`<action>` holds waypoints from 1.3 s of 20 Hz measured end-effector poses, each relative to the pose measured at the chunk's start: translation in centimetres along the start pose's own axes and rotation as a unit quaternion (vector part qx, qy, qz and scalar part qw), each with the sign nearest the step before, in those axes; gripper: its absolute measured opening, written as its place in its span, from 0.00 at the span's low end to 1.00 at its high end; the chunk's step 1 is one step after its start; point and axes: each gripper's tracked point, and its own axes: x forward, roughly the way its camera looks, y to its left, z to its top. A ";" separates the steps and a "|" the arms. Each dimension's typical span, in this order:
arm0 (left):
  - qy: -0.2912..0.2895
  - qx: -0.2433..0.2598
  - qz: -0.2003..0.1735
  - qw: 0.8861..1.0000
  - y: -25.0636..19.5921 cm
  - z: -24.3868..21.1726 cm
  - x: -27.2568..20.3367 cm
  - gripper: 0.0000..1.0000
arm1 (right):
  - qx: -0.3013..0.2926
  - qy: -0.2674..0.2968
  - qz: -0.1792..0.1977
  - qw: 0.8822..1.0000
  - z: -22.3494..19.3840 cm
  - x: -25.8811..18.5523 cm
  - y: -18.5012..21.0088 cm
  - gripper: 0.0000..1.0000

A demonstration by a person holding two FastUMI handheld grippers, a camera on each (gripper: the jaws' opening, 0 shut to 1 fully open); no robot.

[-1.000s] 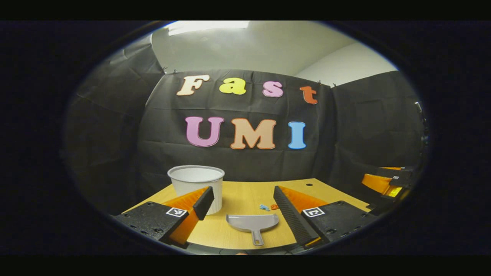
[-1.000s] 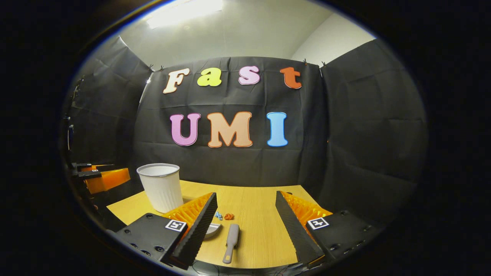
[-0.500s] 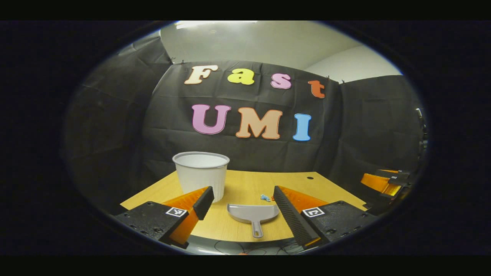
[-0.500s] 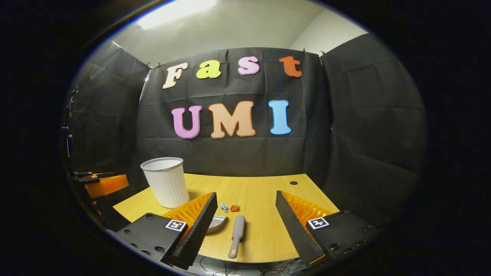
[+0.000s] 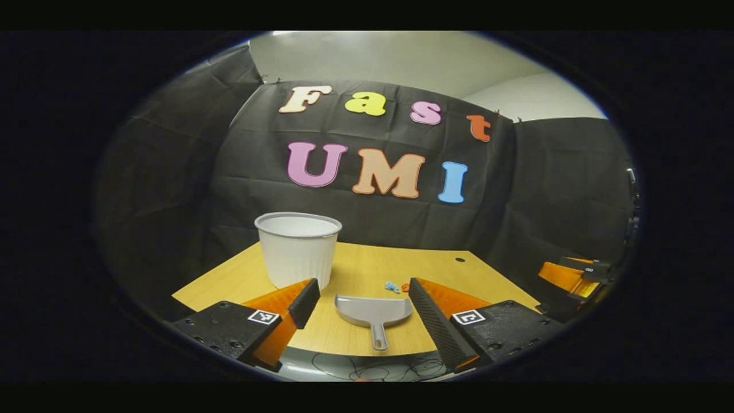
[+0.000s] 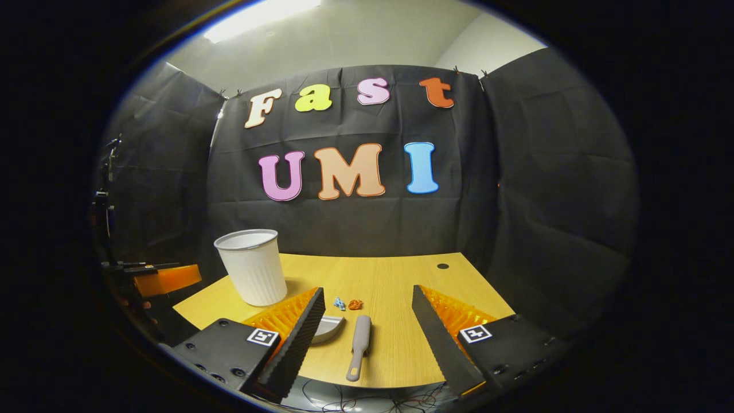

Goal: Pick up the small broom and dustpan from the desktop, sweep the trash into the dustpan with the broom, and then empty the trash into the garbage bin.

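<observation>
Your left gripper point(image 5: 361, 298) and right gripper point(image 6: 367, 307) gaped wide, empty, short of the desk's point(image 6: 395, 275) near edge; dustpan point(image 5: 373, 311) lay left of broom point(image 6: 359, 338).

- The left gripper view looks from just off the desk's point(image 5: 355, 275) near edge toward its far edge, low and level.
- The right gripper view faces the same way from nearer the near right corner, a little higher.
- Both share the desk top, the garbage bin point(image 5: 298, 249) point(image 6: 252, 267) by the far left corner, and the booth wall.
</observation>
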 end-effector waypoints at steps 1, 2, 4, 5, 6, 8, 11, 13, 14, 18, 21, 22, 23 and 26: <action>0.004 -0.004 0.000 1.000 0.0 -0.3 -0.1 0.92 | 0.000 0.002 0.000 1.000 0.0 0.1 0.0 0.98; 0.008 -0.007 0.000 1.000 0.0 -0.5 0.0 0.93 | 0.000 0.003 0.000 1.000 -0.1 0.2 0.0 0.98; 0.022 -0.009 -0.003 1.000 0.0 -1.3 0.1 0.93 | 0.002 0.011 0.001 1.000 -0.6 0.5 0.2 0.98; 0.032 -0.007 -0.007 0.999 -0.2 -1.7 0.1 0.93 | 0.005 0.015 0.002 1.000 -0.8 0.6 0.3 0.98; 0.046 -0.005 -0.012 0.999 -0.3 -2.4 0.1 0.93 | 0.008 0.021 0.001 1.000 -1.1 0.8 0.4 0.98; 0.063 0.000 -0.019 0.998 -0.3 -3.3 0.1 0.94 | 0.018 0.037 0.003 0.999 -2.2 1.0 0.9 0.98; 0.091 -0.005 -0.033 0.995 -0.6 -5.0 0.6 0.94 | 0.017 0.050 -0.002 0.999 -3.4 1.0 1.5 0.98; 0.113 -0.016 -0.042 0.993 -1.0 -6.1 1.1 0.93 | 0.010 0.071 -0.001 0.997 -5.0 1.4 1.9 0.98; 0.122 -0.022 -0.048 0.991 -1.4 -6.5 1.4 0.94 | 0.009 0.086 0.002 0.996 -5.8 1.6 2.1 0.98; 0.164 -0.034 -0.063 0.984 -3.1 -9.3 4.0 0.94 | -0.012 0.144 0.021 0.989 -8.8 4.5 2.1 0.99; 0.232 -0.028 -0.054 0.971 -4.0 -14.0 7.1 0.92 | -0.018 0.205 0.039 0.978 -12.8 8.2 1.5 0.98; 0.265 -0.022 -0.044 0.963 -4.0 -16.0 7.8 0.96 | -0.009 0.238 0.050 0.970 -14.6 9.3 1.7 0.98; 0.310 -0.014 -0.035 0.950 -4.0 -18.3 8.0 0.94 | 0.004 0.270 0.062 0.961 -16.4 10.4 1.8 0.99; 0.387 -0.006 -0.006 0.922 -3.6 -22.8 9.8 0.96 | 0.025 0.351 0.073 0.933 -20.9 13.0 1.3 0.99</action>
